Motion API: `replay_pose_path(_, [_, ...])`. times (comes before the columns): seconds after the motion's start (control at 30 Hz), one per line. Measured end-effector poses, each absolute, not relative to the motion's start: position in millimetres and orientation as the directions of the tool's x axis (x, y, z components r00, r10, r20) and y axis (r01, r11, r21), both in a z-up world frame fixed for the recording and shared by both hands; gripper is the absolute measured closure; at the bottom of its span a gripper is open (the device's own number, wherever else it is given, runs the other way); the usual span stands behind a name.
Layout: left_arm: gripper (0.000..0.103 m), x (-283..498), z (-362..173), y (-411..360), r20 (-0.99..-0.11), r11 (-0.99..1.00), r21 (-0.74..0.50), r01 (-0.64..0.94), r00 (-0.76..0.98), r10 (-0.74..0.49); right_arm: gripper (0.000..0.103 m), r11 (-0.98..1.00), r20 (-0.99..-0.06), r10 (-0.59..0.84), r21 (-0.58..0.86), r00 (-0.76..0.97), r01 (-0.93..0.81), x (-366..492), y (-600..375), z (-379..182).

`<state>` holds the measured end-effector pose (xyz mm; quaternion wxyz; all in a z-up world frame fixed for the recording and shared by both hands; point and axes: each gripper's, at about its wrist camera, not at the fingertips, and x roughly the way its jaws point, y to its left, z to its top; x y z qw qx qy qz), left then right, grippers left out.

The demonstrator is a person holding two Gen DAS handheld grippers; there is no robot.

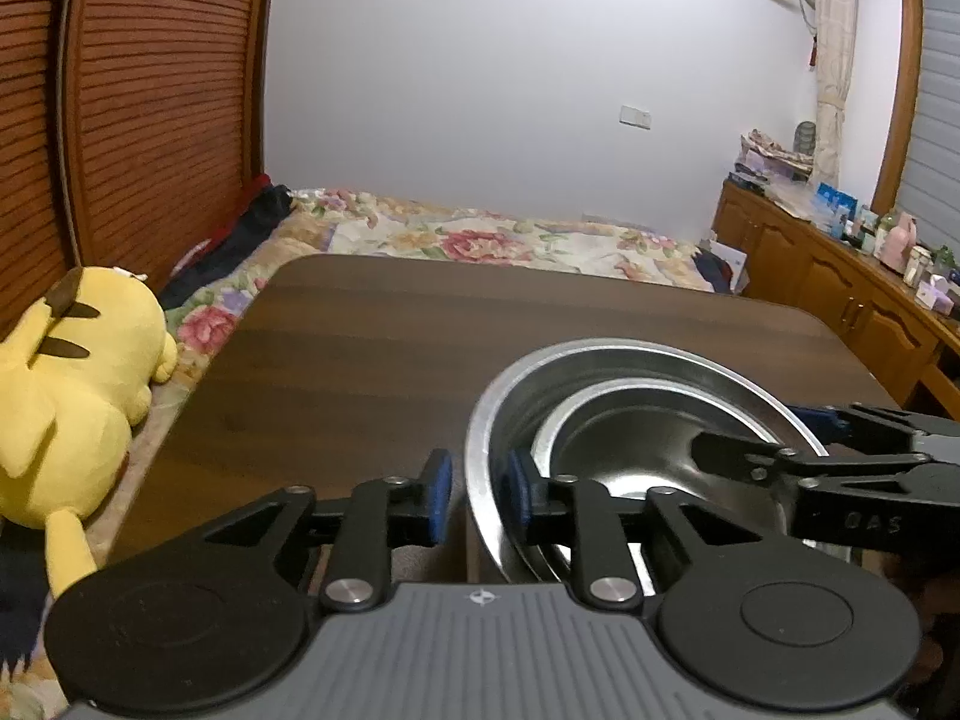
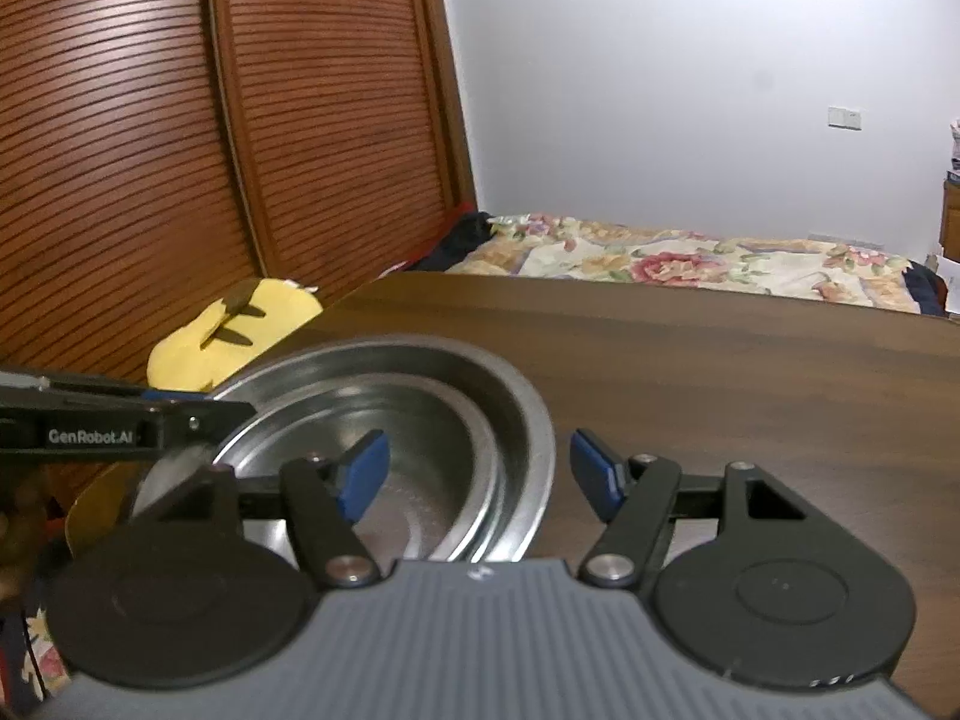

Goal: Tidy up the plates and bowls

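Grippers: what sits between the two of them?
The nested steel bowls: left gripper straddles one rim, right gripper the opposite, shown in both wrist views.

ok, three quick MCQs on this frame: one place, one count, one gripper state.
1. Where is the yellow plush? A on the table; B on the bed beside the table; C in a bowl.
2. How many nested metal bowls? A one; B two; C four.
3. The right hand-held gripper is: A open across the rim; B shut on a plate; C out of view.

B: it lies off the table edge. B: an inner bowl sits in the outer. A: one finger inside, one outside.
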<state>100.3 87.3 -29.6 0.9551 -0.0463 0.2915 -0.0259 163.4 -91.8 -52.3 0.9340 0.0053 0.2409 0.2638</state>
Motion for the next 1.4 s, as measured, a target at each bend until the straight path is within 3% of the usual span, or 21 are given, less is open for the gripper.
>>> replay_pose_path(0.13, [0.068, 99, -24, 88, -0.543, 0.997, -0.078, 0.014, 0.838, -0.054, 0.03, 0.867, -0.428, 0.489, 0.144, 0.76, -0.477, 157, -100, -46])
replay_pose_path(0.2, [0.051, 96, -22, 89, -0.53, 0.996, -0.081, 0.024, 0.845, -0.064, 0.026, 0.871, -0.416, 0.484, 0.141, 0.77, -0.471, 154, -102, -43])
replay_pose_path(0.33, [0.042, 94, -16, 87, -0.52, 0.998, -0.059, 0.023, 0.853, -0.05, 0.019, 0.874, -0.397, 0.479, 0.135, 0.783, -0.466, 147, -106, -37])
replay_pose_path(0.43, [0.027, 90, -11, 82, -0.502, 0.999, -0.044, 0.029, 0.863, -0.047, 0.007, 0.877, -0.383, 0.475, 0.136, 0.792, -0.461, 141, -109, -35])
replay_pose_path(0.5, [0.011, 86, -7, 78, -0.484, 0.999, -0.032, 0.04, 0.873, -0.051, 0.001, 0.881, -0.366, 0.469, 0.129, 0.804, -0.456, 136, -111, -33])
replay_pose_path(0.6, [0.003, 81, -2, 72, -0.461, 0.998, -0.029, 0.05, 0.885, -0.058, 0.0, 0.896, -0.355, 0.44, 0.111, 0.825, -0.43, 129, -116, -30])
replay_pose_path(1.4, [0.0, 40, 26, 2, -0.392, 0.993, 0.061, 0.097, 0.918, -0.065, 0.0, 0.976, -0.331, 0.22, 0.082, 0.918, -0.204, 80, -155, -12])
